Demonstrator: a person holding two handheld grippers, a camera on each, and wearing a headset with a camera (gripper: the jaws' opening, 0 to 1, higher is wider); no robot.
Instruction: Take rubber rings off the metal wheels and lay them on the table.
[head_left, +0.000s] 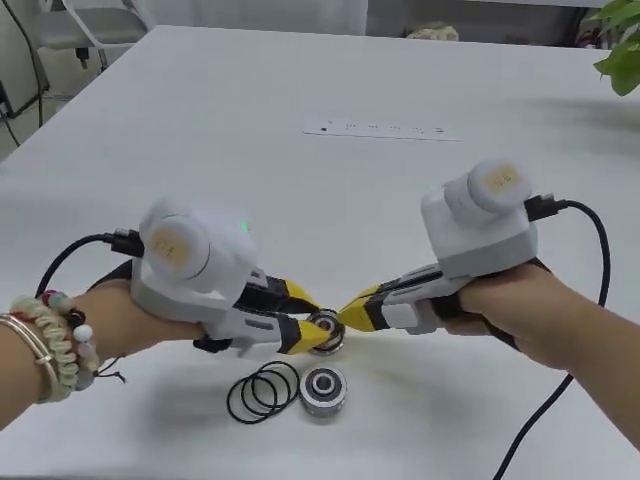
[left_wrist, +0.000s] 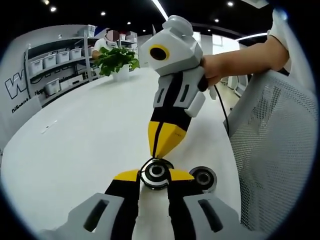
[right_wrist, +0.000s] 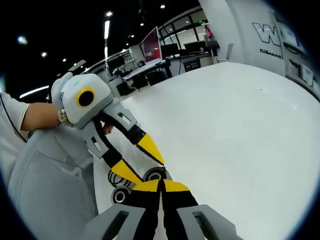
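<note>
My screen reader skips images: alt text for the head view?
The left gripper clamps a metal wheel while the shut right gripper touches its rim. Black rubber rings and a second metal wheel lie on the white table.

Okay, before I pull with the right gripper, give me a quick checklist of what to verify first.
1. Held wheel clamped between the left gripper's jaws: ok.
2. Right gripper, jaws together, tip at the held wheel's rim: ok.
3. Ring on that wheel actually caught by the right gripper: cannot tell.
4. Bare table near the rings already laid down, free for the next one: ok.
5. Whether the loose wheel beside those rings has a ring on it: cannot tell.
</note>
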